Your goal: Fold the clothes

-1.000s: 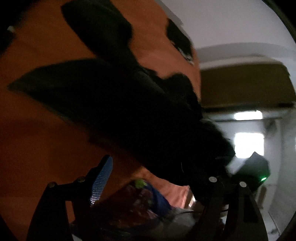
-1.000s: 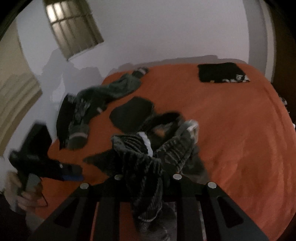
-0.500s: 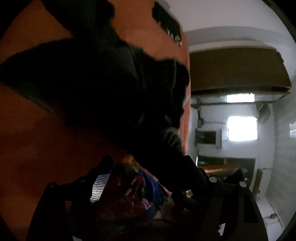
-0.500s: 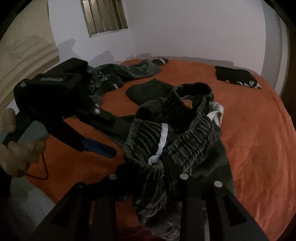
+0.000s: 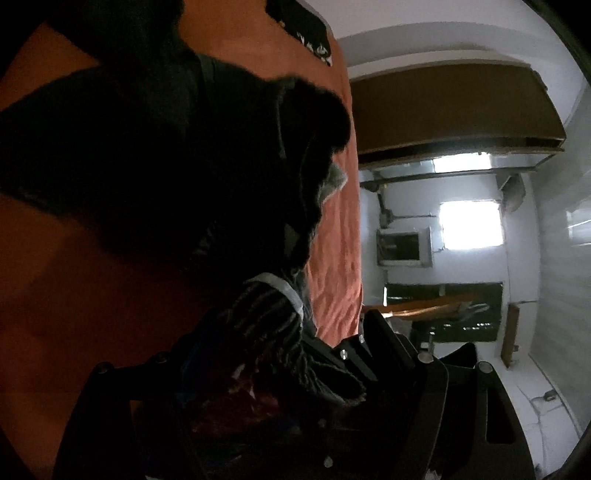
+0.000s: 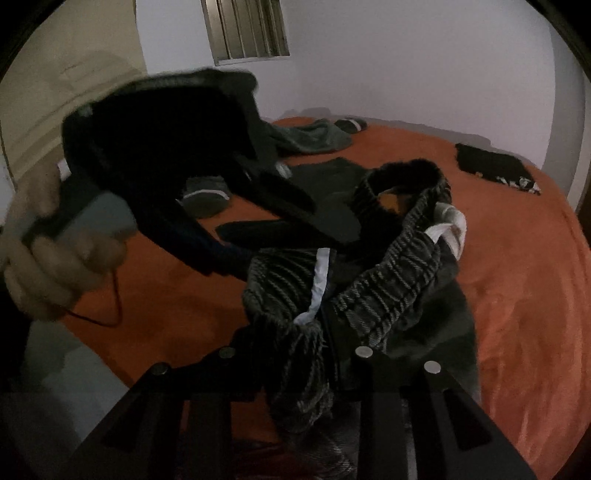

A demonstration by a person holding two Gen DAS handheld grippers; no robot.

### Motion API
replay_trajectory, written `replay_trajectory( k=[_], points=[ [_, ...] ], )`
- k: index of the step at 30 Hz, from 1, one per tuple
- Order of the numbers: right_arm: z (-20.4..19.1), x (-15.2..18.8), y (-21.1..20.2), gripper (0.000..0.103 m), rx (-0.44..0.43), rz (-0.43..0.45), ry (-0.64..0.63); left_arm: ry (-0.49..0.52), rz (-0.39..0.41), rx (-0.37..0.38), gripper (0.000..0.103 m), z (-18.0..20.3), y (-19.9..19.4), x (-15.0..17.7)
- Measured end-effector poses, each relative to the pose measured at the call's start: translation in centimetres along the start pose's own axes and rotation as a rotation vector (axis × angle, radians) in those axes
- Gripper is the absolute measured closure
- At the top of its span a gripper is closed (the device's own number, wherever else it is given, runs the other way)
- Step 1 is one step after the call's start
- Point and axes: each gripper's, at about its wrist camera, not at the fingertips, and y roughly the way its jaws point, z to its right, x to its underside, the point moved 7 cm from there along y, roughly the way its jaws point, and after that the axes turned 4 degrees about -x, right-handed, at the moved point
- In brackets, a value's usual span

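Observation:
A dark grey ribbed knit garment (image 6: 373, 280) with a white label hangs bunched above the orange bed (image 6: 517, 280). My right gripper (image 6: 295, 350) is shut on its lower folds. My left gripper (image 6: 295, 229) shows in the right wrist view, open, one finger (image 6: 229, 254) touching the garment's left edge. In the left wrist view the same garment (image 5: 273, 325) lies between the left gripper's (image 5: 288, 369) spread fingers, and the right gripper's body (image 5: 373, 350) sits close behind it.
On the bed lie a flat black piece (image 6: 325, 173), a grey-green garment (image 6: 310, 136), a folded black item with white print (image 6: 495, 166) and socks (image 6: 207, 195). A white wall with a barred window (image 6: 247, 29) stands behind. A room with a bright window (image 5: 469, 225) lies past the bed's edge.
My left gripper has moved right and closer to the held garment, now touching its left edge. The right gripper has lifted the garment slightly and kept its grip.

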Motion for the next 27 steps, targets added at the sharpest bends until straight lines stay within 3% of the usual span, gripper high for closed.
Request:
replay_trajectory(
  k=[2,4,6,8,10,12,19,23,27],
  points=[
    [0.0,-0.1,-0.2,0.078,-0.001,0.001,-0.01,0.011,0.01,-0.009,0.039,0.0,0.1,0.1],
    [0.1,-0.1,-0.2,0.078,0.009,-0.003,-0.018,0.023,0.031,-0.008,0.069,0.1,-0.3,0.2],
    [0.1,-0.1,-0.2,0.075,0.02,-0.01,-0.028,0.039,0.058,-0.019,0.083,0.2,-0.7,0.0],
    [-0.2,-0.1,-0.4,0.067,0.021,-0.013,-0.045,0.049,0.086,-0.037,0.085,0.2,-0.8,-0.2],
    [-0.6,-0.2,-0.5,0.044,-0.007,-0.017,-0.045,0.05,0.113,-0.054,0.088,0.2,-0.7,-0.5],
    [-0.8,-0.2,-0.8,0.034,-0.03,-0.029,-0.033,0.047,0.12,-0.087,0.088,-0.1,-0.1,-0.6],
    [1.5,-0.2,-4.0,0.034,-0.147,-0.066,0.131,-0.02,0.097,-0.13,0.088,-3.9,-0.8,0.9],
    [4.9,-2.0,-4.7,0.034,-0.101,-0.026,0.286,-0.007,0.099,-0.14,0.088,-3.8,-0.3,0.9],
    [7.0,-2.8,-4.0,0.034,0.012,-0.042,0.317,0.015,0.1,-0.146,0.088,-3.5,-0.1,1.0]
  ],
)
